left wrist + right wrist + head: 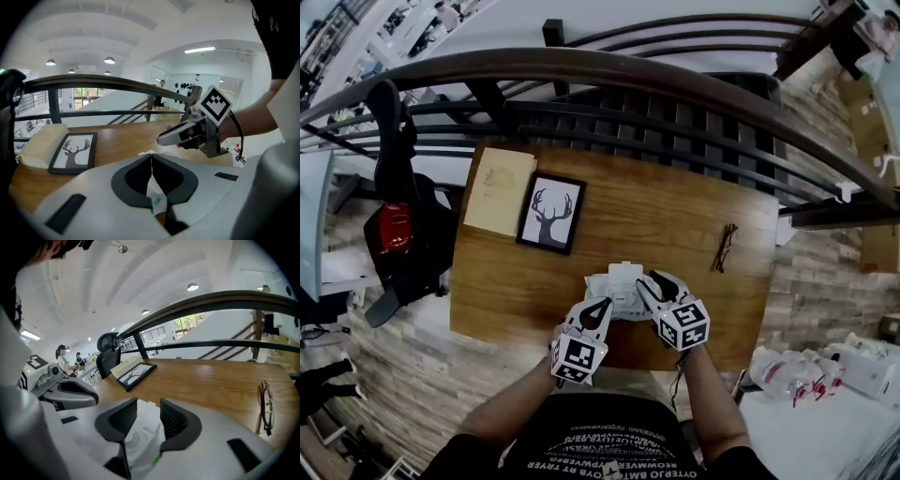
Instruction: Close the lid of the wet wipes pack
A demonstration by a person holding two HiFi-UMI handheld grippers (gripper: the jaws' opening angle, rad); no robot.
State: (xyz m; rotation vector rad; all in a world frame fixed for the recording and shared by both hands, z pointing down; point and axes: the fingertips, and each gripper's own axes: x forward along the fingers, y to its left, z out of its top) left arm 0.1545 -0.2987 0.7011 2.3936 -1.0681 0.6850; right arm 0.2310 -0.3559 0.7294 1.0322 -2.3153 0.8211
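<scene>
While viewed from the head camera, wet wipes pack (617, 283) lying white near the front edge of the wooden tabletop (675, 216), just ahead of the person's body and flanked by both tongs.

Clenched: left tongs (151, 161) — pads pressed together at the tips, with a thin white edge of the pack, marked by a small green spot, pinched in the seam just below. Angled down toward the pack's near left corner in the head view.

Released: right tongs (148, 405), pads standing well apart, with the pack's white top and a round moulded opening showing in the gap, not squeezed from either side. Resting on the pack or only hovering over it — cannot tell.

Seemingly raised at the far side of the pack: lid (625, 271), a pale flap in the head view, though too small to judge firmly.

Farther back on the tabletop, framed deer picture (551, 213) just beside a beige book (499, 190), both well apart from the pack. Folded glasses (727, 247) toward the right edge. Beyond the far edge, dark curved railing (609, 70). Off the left side, black chair (398, 220) with something red on it.
</scene>
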